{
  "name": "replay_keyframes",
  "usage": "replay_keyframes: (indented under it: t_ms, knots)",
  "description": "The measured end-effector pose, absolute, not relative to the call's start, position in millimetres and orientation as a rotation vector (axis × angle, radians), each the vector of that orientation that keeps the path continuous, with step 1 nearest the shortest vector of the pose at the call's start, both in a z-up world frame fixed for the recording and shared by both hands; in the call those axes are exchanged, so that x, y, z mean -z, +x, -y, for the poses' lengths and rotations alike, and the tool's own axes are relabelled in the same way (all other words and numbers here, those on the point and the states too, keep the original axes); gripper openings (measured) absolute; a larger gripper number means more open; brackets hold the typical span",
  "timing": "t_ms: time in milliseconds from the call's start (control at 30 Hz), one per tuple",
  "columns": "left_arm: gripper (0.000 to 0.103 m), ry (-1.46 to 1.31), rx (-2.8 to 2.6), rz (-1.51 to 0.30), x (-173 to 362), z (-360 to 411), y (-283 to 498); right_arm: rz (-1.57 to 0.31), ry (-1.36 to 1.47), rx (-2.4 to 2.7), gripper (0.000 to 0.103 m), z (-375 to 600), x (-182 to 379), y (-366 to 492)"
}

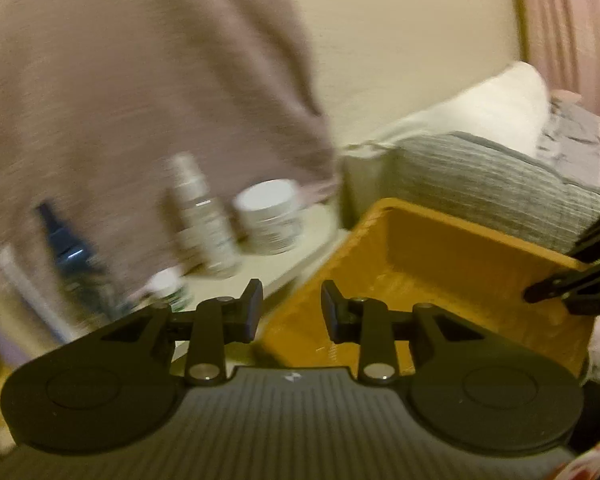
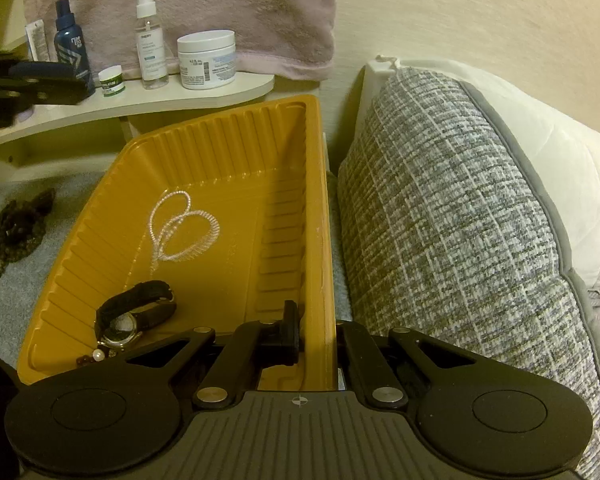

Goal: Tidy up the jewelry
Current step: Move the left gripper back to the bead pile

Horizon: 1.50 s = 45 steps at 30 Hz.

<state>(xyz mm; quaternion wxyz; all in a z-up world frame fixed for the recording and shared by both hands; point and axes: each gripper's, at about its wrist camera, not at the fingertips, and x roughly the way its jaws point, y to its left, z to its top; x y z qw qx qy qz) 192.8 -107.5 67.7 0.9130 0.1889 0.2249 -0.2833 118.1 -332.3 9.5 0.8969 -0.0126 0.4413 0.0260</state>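
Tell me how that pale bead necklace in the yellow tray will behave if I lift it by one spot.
The bead necklace lies in loose overlapping loops, so it will probably droop and dangle. Its fine strand looks light. It may slide on the smooth yellow tray.

dim warm yellowish light, left wrist view smeared by motion blur, right wrist view sharp, fisheye bending at edges

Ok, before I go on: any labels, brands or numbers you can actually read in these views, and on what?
"THERY": uncertain reading, on the clear spray bottle; its smaller print is too small to read.
Dark blue bottle: a logo, not legible.
White jar: a barcode and print, too small to read.
Small green-labelled jar: a word, blurred.
White tube: unreadable.
Left wrist view: all blurred.
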Motion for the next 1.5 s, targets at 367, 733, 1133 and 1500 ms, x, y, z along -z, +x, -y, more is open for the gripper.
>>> replay_keyframes:
  t_ms: [367,733,1133,1500]
  knots:
    - [0.029,0.293,0.209,-0.509,-58.8,-13.1,172.3,-0.916,-0.024,-0.053,0.003,333.1,-8.3,116.3]
    - [0.029,0.149,0.074,-0.625,-16.2,-59.7,144.4,-0.922,-0.029,-0.05,0.003,332.5,-6.4,114.9]
    - [0.028,0.032,0.183,-0.718,21.8,-13.7,144.1,-0.928,-0.027,-0.051,0.003,334.1,-5.6,119.0]
    - [0.006,0.021,0.162,-0.78,40.3,-7.1,156.5,-0.928,-0.027,-0.052,0.003,333.7,-5.8,118.8]
